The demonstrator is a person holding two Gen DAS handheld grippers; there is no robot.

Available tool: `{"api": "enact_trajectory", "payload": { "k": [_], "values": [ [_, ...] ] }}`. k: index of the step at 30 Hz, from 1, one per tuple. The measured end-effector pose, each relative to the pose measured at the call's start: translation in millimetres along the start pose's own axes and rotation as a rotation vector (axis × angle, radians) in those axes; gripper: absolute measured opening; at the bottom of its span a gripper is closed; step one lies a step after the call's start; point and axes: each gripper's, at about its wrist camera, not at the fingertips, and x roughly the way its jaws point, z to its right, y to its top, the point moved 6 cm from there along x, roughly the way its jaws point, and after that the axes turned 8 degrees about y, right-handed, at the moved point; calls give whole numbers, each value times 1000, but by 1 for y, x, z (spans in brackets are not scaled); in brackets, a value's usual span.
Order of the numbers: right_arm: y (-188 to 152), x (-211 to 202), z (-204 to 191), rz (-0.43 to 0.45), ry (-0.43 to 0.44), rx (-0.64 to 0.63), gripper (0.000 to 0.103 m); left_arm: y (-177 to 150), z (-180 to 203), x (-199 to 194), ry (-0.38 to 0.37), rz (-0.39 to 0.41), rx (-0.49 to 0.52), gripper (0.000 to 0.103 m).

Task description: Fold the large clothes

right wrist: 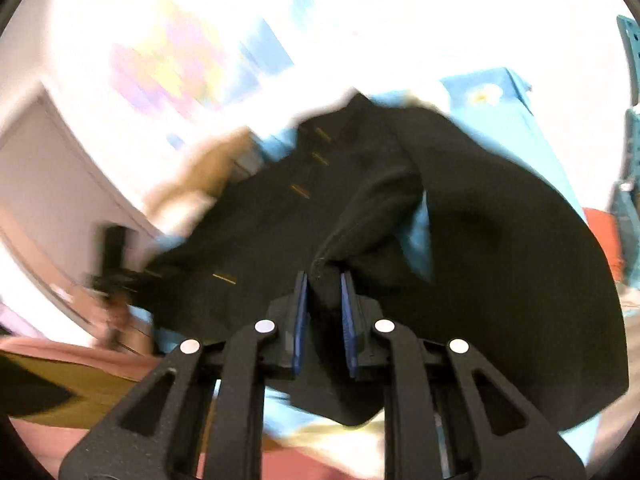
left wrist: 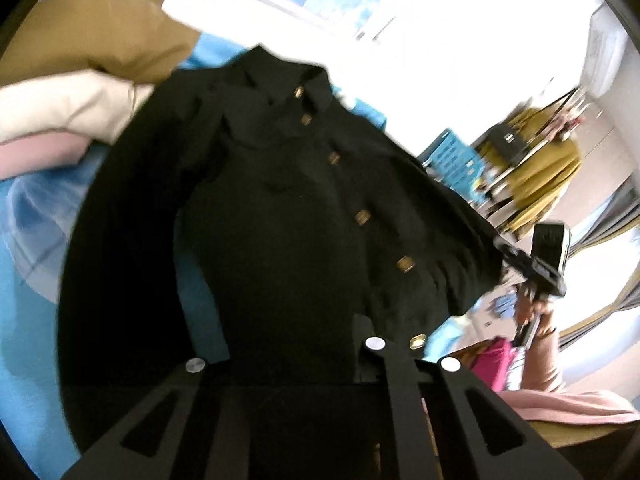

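Coat point(left wrist: 288, 208): a large black buttoned garment, and to judge by the way it drapes in broad, heavy folds with few fine creases, it is thick, soft cloth with some weight. It should sag wherever it is not held up and is not likely to slip from rubber pads. Nothing about it looks fragile, though the buttons point(left wrist: 362, 216) are hard points best kept out of the grip. Good places to hold seem to be the hem corners, the sleeve ends and the shoulders, so that the body hangs or lies flat between the two holds.

It is spread front-up over a blue sheet point(left wrist: 28, 280), collar point(left wrist: 276, 80) at the far end, with a row of gold-coloured buttons running down the front. Both sleeves splay outward. Tan point(left wrist: 100, 28), cream point(left wrist: 68, 104) and pink point(left wrist: 36, 152) folded textiles lie just beside its far left side.

The right tongs point(right wrist: 324, 284) are nearly closed, their blue pads point(right wrist: 301, 312) pinching a bunched end of the black cloth, seemingly a sleeve or hem edge, lifted clear of the sheet. The left tongs point(left wrist: 288, 354) sit at the near hem; their tips are lost against the dark cloth, so I cannot tell how wide they stand or whether they grip anything. Both views are blurred.
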Motion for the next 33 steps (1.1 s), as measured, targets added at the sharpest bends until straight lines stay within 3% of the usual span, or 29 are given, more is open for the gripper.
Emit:
{"api": "enact_trajectory", "payload": {
  "k": [2, 3, 5, 7, 9, 11, 13, 15, 16, 17, 19, 20, 22, 24, 25, 27, 29, 30, 31, 33],
  "values": [
    [-3, -22, -15, 59, 71, 6, 16, 1, 2, -12, -25, 12, 2, 8],
    [-6, -25, -14, 58, 60, 12, 16, 0, 2, -15, -29, 11, 2, 8],
    [-25, -19, 2, -25, -60, -2, 16, -6, -2, -10, -4, -21, 3, 9],
    [-42, -3, 28, -109, -121, 61, 17, -17, -10, 5, 30, -89, -5, 10],
    [-60, 13, 47, -188, -219, 71, 20, -29, -18, 23, 123, -154, 11, 12],
    [-69, 22, 58, -223, -249, 86, 27, -34, -19, 30, 184, -172, 36, 23],
    [-65, 20, 57, -204, -242, 77, 39, -32, -17, 23, 223, -129, 69, 31],
    [-50, 3, 46, -142, -222, 28, 45, -27, -8, 6, 196, -62, 101, 44],
    [-41, -5, 42, -103, -228, 3, 51, -23, -1, -8, 187, -6, 123, 57],
    [-34, -18, 40, -68, -240, -15, 60, -19, 3, -20, 181, 43, 140, 61],
    [-16, -44, 50, 20, -332, -31, 80, -10, 11, -37, 185, 111, 168, 63],
    [-9, -55, 67, 46, -433, -20, 82, -7, 13, -41, 192, 133, 175, 66],
    [-11, -61, 99, 22, -528, 34, 86, 1, 20, -47, 192, 168, 195, 66],
    [-19, -60, 129, 5, -506, 133, 86, 10, 28, -48, 196, 190, 220, 66],
    [-24, -56, 142, -10, -483, 173, 85, 11, 30, -48, 197, 191, 231, 66],
    [-30, -47, 154, -24, -426, 207, 73, 15, 34, -43, 201, 187, 249, 67],
    [-24, -41, 150, 4, -354, 188, 34, 20, 44, -29, 203, 172, 267, 67],
    [-23, -46, 144, 19, -352, 162, 32, 22, 47, -22, 203, 164, 274, 67],
    [-16, -48, 138, 30, -339, 141, 7, 27, 53, -13, 201, 149, 287, 67],
    [7, -59, 120, 62, -365, 70, 7, 32, 62, -2, 196, 127, 318, 67]
  ]
}}
